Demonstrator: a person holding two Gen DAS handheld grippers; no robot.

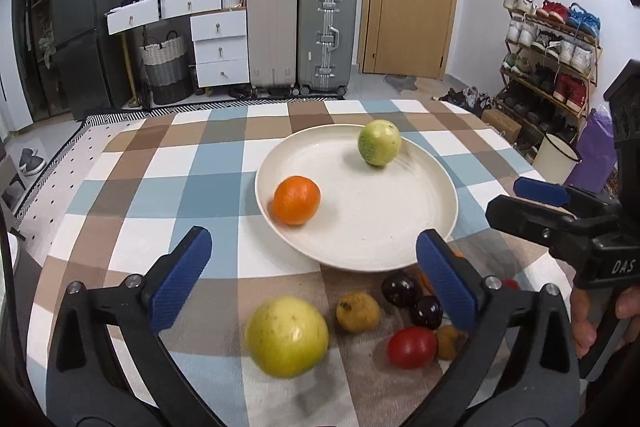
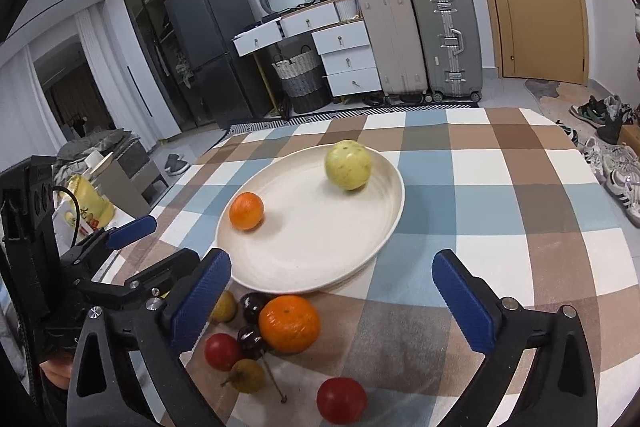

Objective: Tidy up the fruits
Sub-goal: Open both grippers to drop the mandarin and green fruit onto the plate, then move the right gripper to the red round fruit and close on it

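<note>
Cream-coloured, the plate (image 1: 400, 243) is set on the checked cloth (image 1: 160, 171) — an orange (image 1: 297, 200) and a green fruit (image 1: 379, 142) are carried on it. Both the left gripper (image 1: 314, 281) and right gripper (image 2: 332, 301) are spread wide, nothing gripped — loose fruit (image 2: 289, 323) is left beside the rim.

Wide-open right gripper (image 2: 332, 295) over checked-cloth counter (image 2: 500, 195); round cream plate (image 2: 320, 251) carrying small orange (image 2: 246, 210) and green guava (image 2: 347, 165).

A cream plate (image 1: 420, 239) at frame centre holds an orange (image 1: 297, 199) at its left and a green apple (image 1: 379, 142) at its far edge. Below it, loose fruits (image 2: 280, 331) cluster on the counter (image 2: 500, 187).
</note>
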